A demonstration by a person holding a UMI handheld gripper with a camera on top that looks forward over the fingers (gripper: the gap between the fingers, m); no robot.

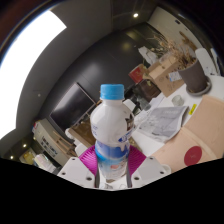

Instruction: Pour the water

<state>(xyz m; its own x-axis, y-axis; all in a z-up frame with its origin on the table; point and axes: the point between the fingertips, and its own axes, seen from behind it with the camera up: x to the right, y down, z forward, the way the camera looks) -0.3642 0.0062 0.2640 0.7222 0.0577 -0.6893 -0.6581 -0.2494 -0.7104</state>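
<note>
Beyond a cluttered worktop (205, 125) with crumpled paper (160, 120), the fingers (112, 172) are clenched on a clear plastic bottle with blue cap (112, 125).

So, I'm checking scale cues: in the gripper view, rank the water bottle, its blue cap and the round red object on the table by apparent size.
1. Water bottle, between the jaws, nearest the camera, so inflated.
2. Blue cap.
3. Round red object, slightly smaller; a near tie.

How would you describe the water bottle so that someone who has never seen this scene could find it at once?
Start at the tool with its two pink-padded fingers. Standing between them, pressed on both sides, is the water bottle. It is clear plastic with a light blue cap, unlike the papers and clutter on the desk behind it.
</note>
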